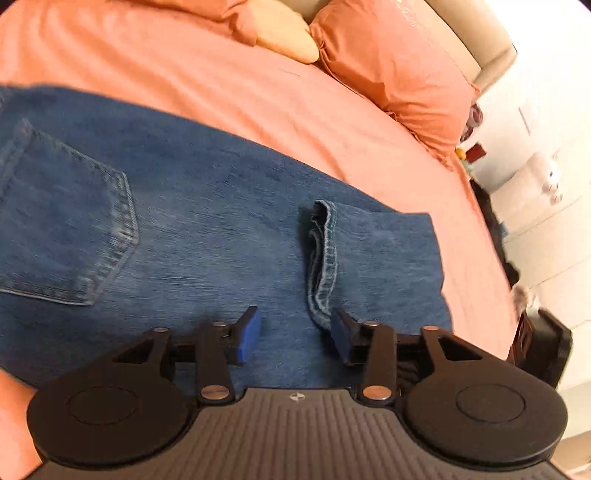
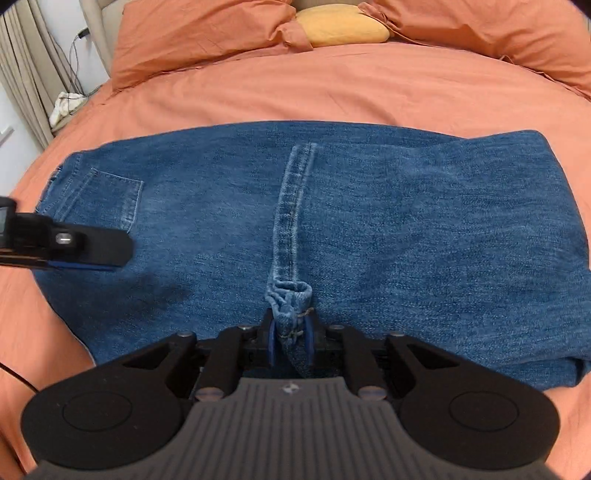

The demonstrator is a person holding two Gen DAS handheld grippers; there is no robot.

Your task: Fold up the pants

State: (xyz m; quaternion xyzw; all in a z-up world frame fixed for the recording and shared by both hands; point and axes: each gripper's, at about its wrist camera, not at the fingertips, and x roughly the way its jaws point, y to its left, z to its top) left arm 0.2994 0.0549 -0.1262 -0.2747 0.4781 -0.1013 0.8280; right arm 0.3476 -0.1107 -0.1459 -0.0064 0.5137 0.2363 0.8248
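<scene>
The right gripper is nearly closed, and its blue pads sit on both sides of the thick stitched hem of the jeans; whether they still squeeze it cannot be told. The left gripper stands open just above the jeans and holds nothing. The jeans are rough blue cloth, folded into a wide flat shape on the bed sheet. A square pocket lies left of the hem. Beyond the jeans the smooth orange sheet is bare up to the puffy pillows.
</scene>
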